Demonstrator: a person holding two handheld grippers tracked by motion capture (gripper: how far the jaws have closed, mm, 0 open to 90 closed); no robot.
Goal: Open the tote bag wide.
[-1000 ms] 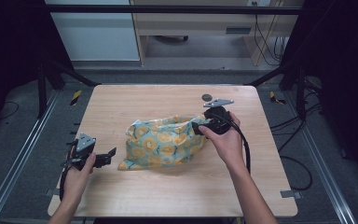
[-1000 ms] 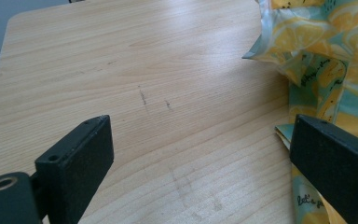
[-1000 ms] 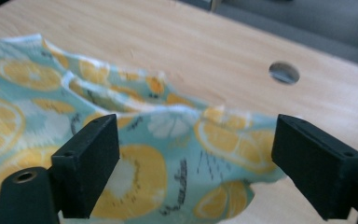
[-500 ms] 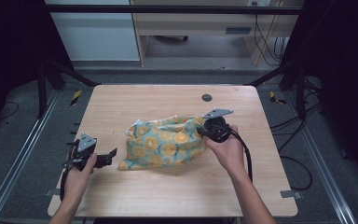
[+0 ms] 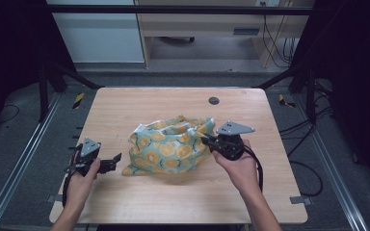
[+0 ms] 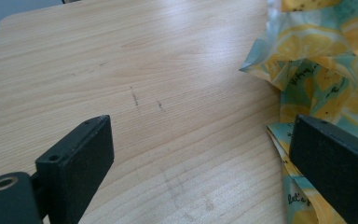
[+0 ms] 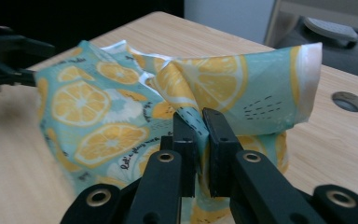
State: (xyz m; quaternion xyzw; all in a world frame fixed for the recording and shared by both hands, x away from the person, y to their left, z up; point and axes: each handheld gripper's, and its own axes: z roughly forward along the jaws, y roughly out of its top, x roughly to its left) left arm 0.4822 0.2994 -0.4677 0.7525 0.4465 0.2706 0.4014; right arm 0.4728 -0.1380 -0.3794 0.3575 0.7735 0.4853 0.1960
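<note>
High view: a lemon-print cloth (image 5: 171, 147) lies bunched at mid-table (image 5: 125, 110)
Right gripper (image 5: 212, 143) has its jaws pinched on a raised fold at the cloth's right edge; left gripper (image 5: 112, 161) rests by the cloth's lower-left corner, jaws spread wide, holding nothing

item: cloth (image 5: 168, 147) | look: teal fabric printed with orange-yellow citrus slices and small lettering | state: crumpled, bunched into a loose heap | pose: right edge lifted off the surface, pinched in right claw (image 7: 199, 122) | place: middle of wooden surface (image 5: 139, 103), lower-left corner lying flat
</note>
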